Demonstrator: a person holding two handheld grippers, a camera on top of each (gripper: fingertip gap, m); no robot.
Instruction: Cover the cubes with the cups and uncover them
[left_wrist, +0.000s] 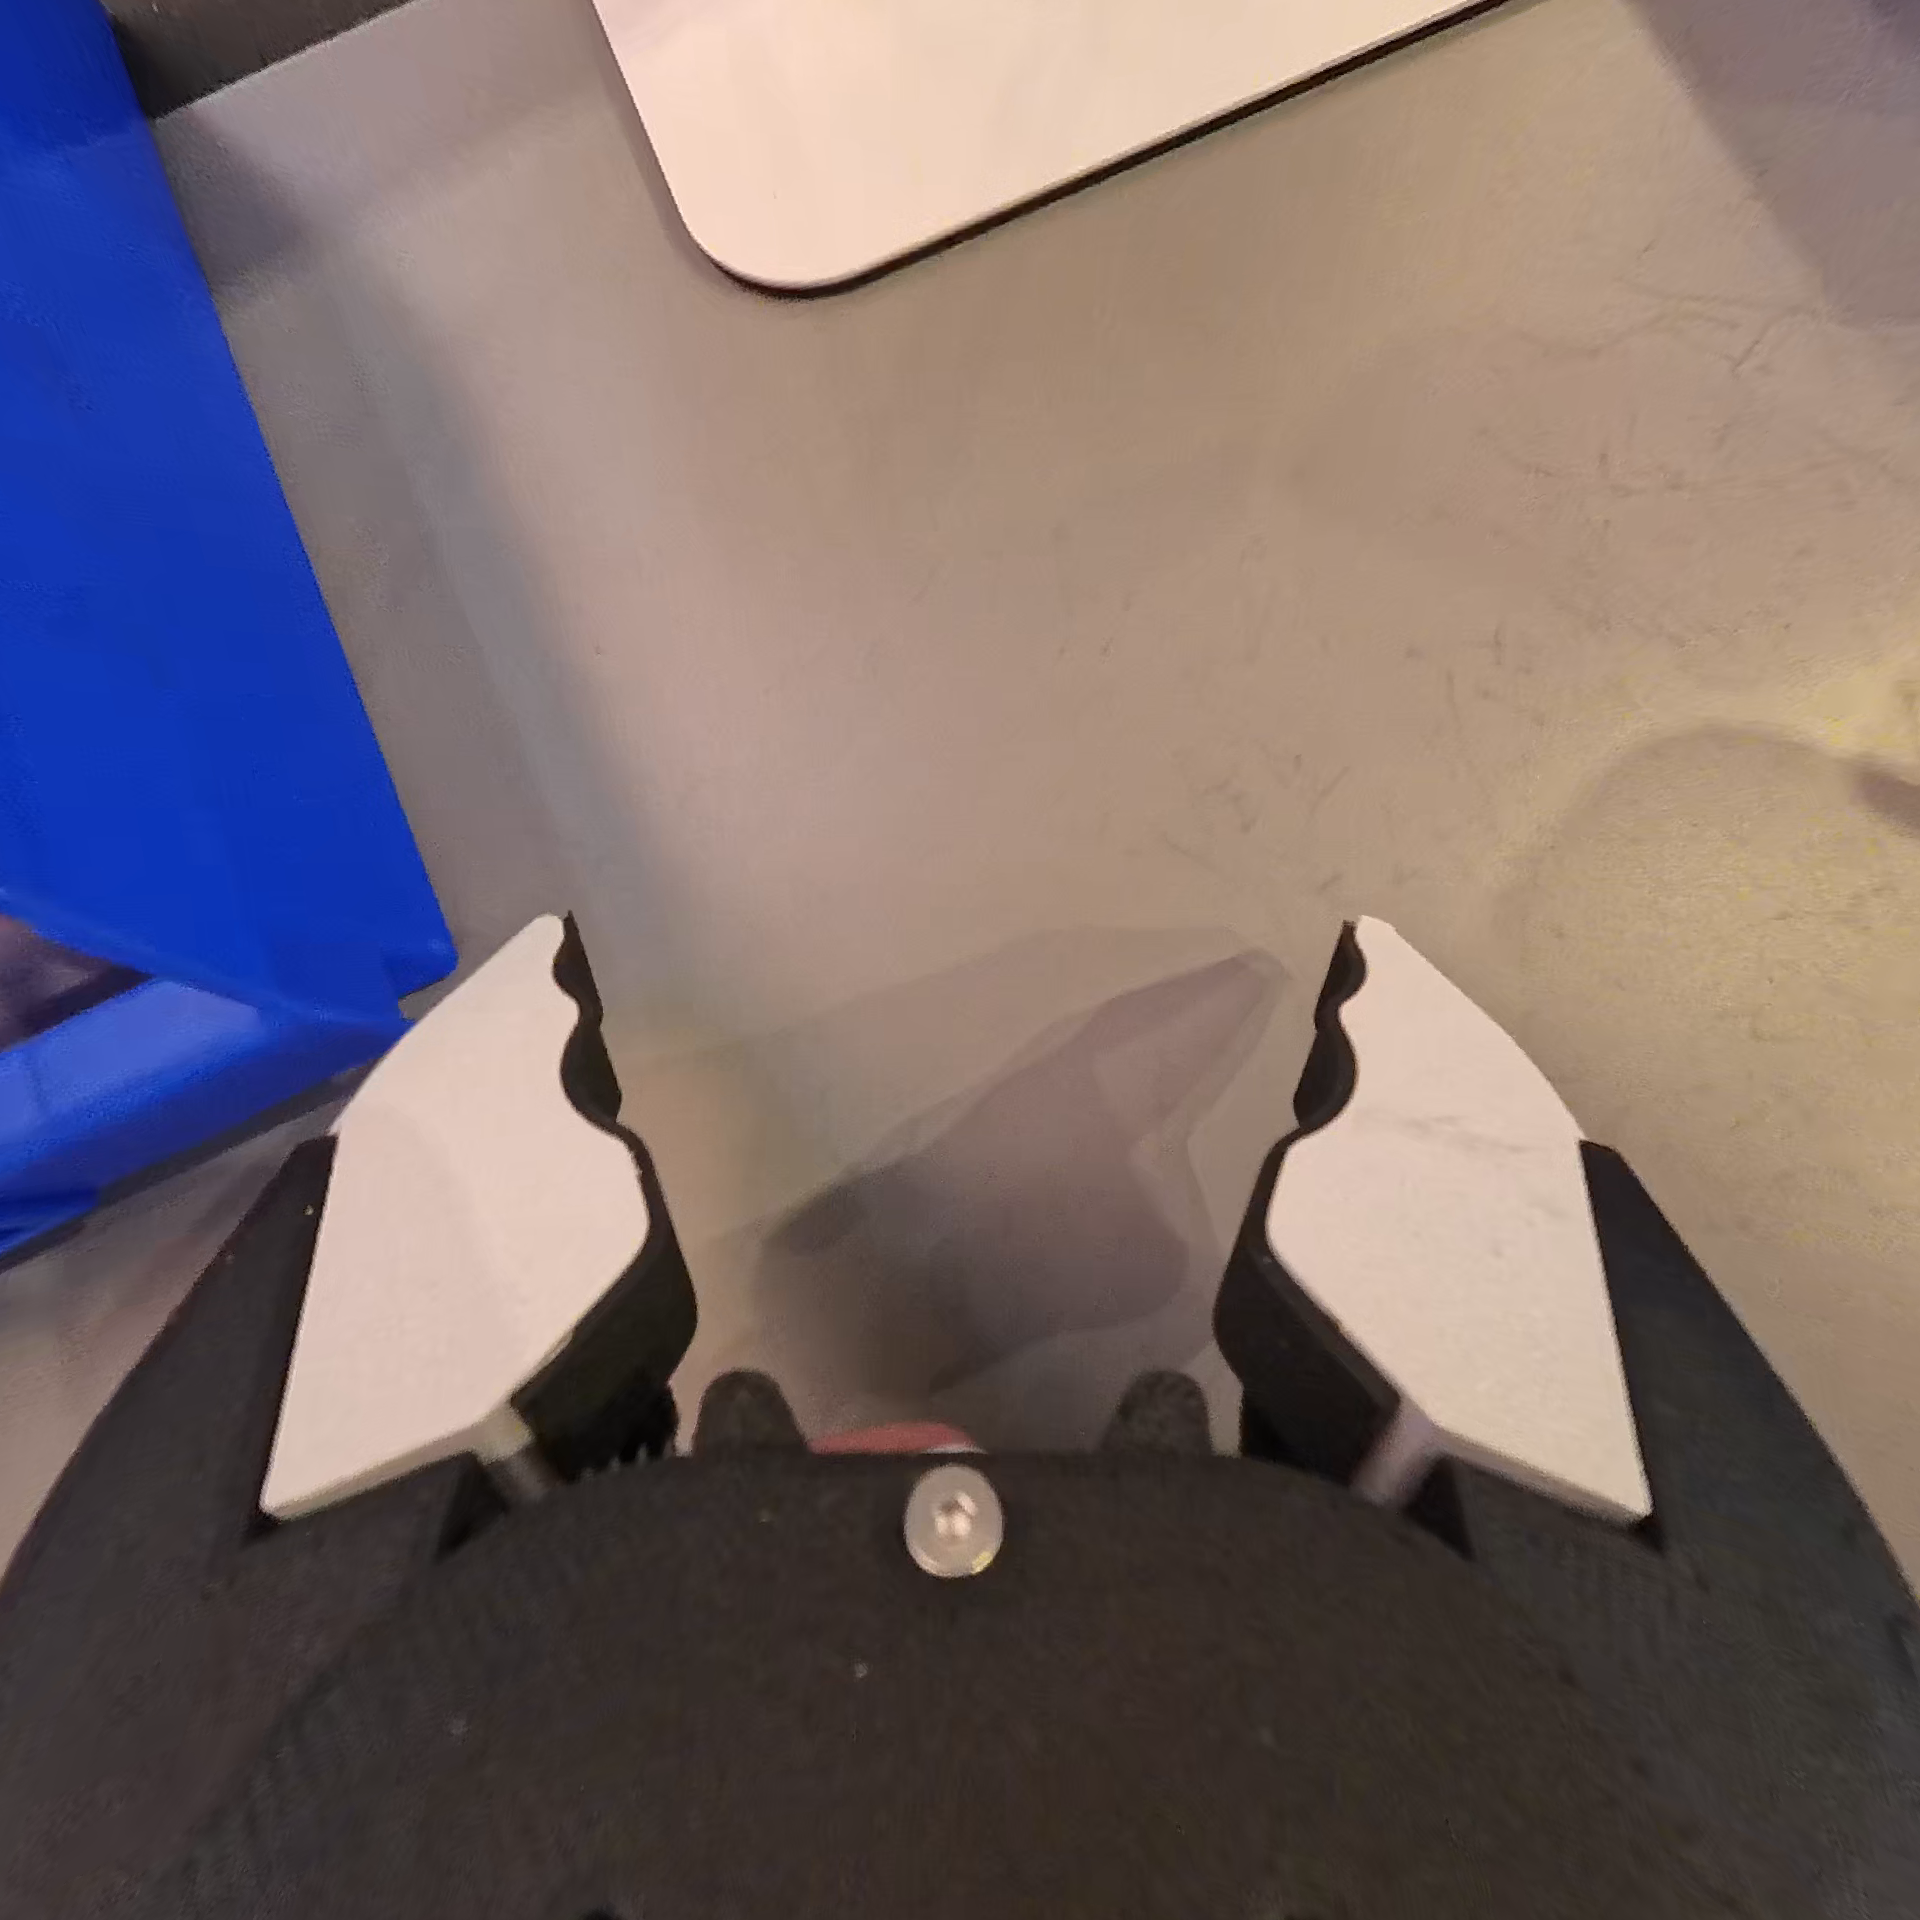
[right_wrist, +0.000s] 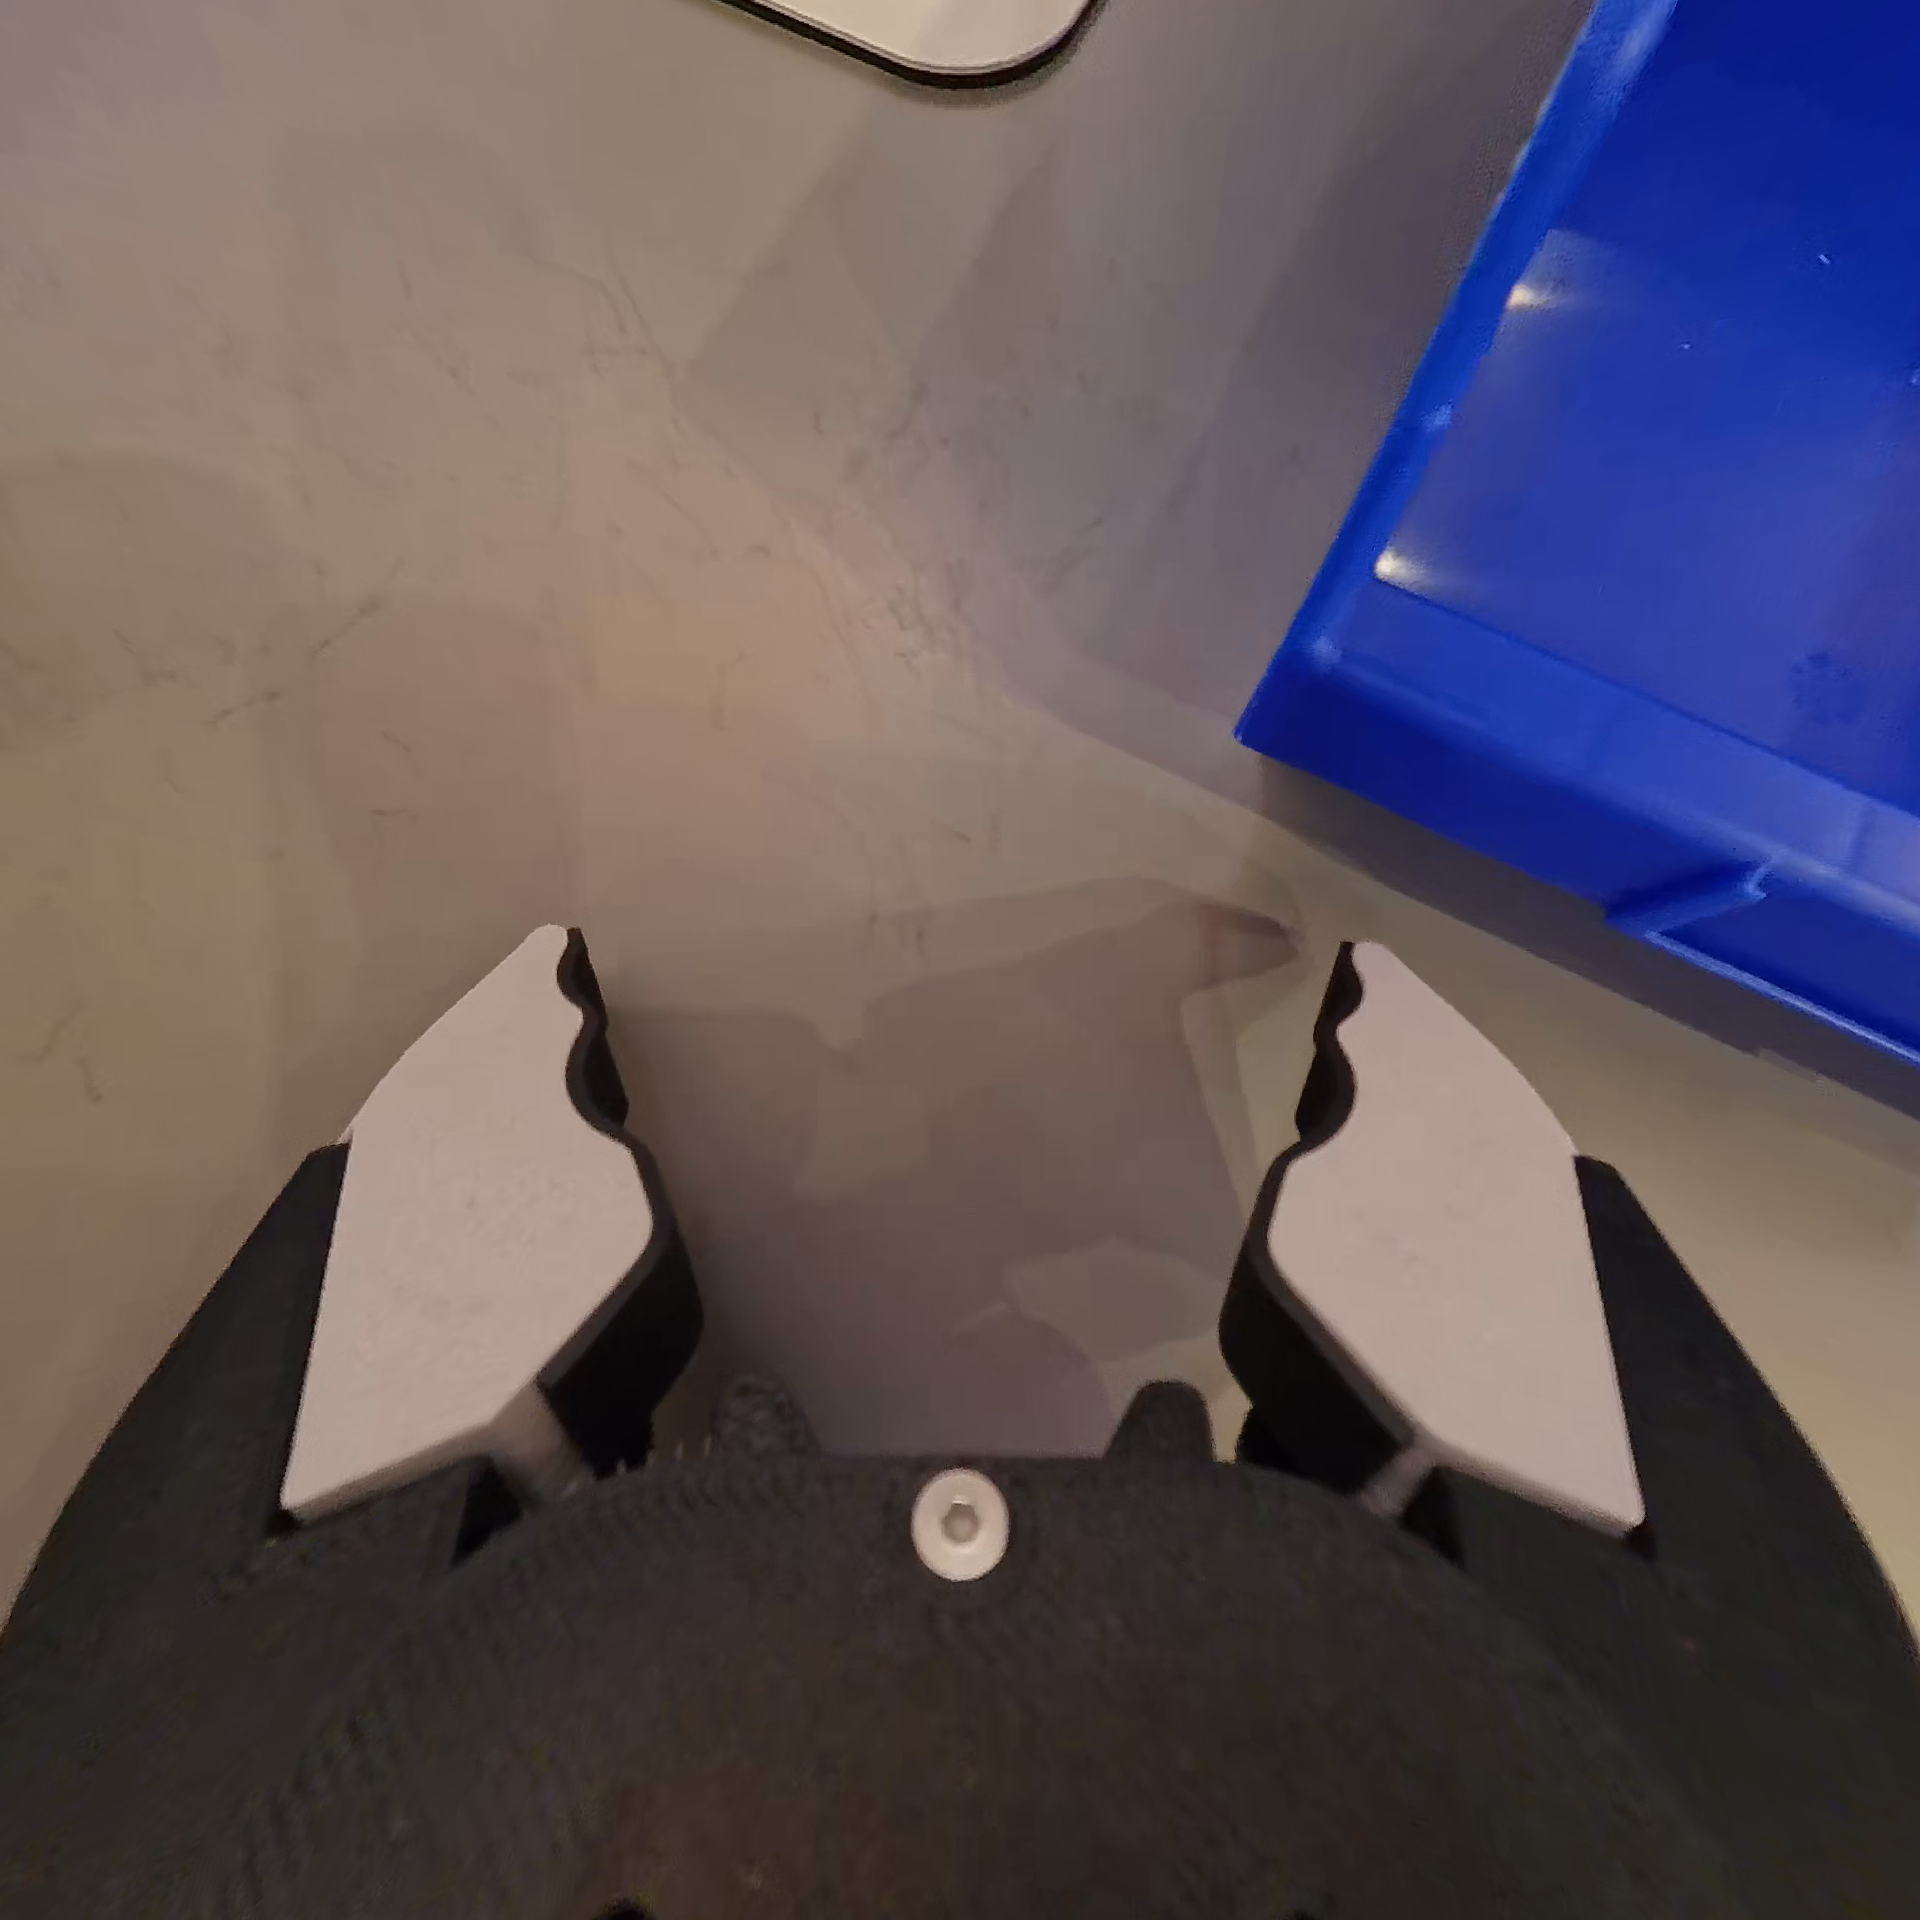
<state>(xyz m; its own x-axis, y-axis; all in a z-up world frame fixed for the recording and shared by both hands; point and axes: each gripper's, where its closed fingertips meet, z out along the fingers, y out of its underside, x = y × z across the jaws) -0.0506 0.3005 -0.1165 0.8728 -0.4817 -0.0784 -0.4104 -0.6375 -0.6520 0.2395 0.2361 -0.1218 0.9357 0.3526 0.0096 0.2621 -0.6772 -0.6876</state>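
Left wrist view: left gripper (left_wrist: 956, 935) jaws wide apart, nothing between them, only grey bench (left_wrist: 1039, 623) below. Blue bin (left_wrist: 177, 675) at left edge. White board (left_wrist: 987, 114) at far edge. Cups, cubes not seen.

Right wrist view: right gripper (right_wrist: 956, 945) jaws wide apart, holding nothing. Blue bin (right_wrist: 1662, 520) at right edge. White board (right_wrist: 935, 31) far corner.

No writing, label, brand, number or sign can be read in either wrist view: the blue bin (right_wrist: 1662, 468), the white board (left_wrist: 987, 114) and the grey tabletop (left_wrist: 1039, 623) all show plain surfaces, and a faint round moulded mark on the bin's floor in the right wrist view is too blurred to make out
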